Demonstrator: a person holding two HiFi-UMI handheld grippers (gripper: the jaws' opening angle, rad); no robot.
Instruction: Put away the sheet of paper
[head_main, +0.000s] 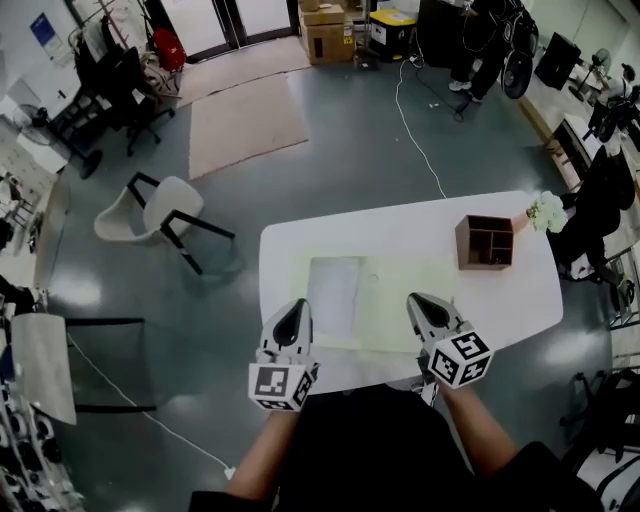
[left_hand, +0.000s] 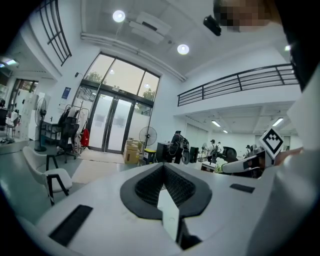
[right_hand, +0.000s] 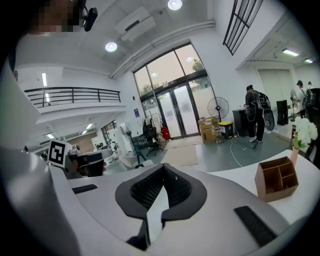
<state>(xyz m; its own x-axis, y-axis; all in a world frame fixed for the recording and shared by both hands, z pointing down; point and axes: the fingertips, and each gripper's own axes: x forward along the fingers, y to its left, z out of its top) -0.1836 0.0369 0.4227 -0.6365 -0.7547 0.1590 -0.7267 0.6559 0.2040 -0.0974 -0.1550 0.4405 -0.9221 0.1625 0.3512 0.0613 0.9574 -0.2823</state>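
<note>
In the head view, the pale sheet of paper (head_main: 335, 295) lies flat on a light yellow-green mat (head_main: 415, 290) on the white table (head_main: 400, 225). Both grippers hover over the table's near edge. My left gripper (head_main: 294, 308) is by the sheet's near left corner, and my right gripper (head_main: 420, 300) is to the sheet's right, over the mat. Each gripper's own view looks level across the room. There the dark pads of the left gripper (left_hand: 163, 172) and the right gripper (right_hand: 161, 175) meet with nothing between them. The sheet shows in neither gripper view.
A brown wooden organizer (head_main: 487, 242) (right_hand: 276, 178) and white flowers (head_main: 547, 211) stand at the table's far right. On the floor are a white chair (head_main: 150, 215), a rug (head_main: 245, 120), a cable (head_main: 415, 140) and cardboard boxes (head_main: 325, 30). People stand at the back.
</note>
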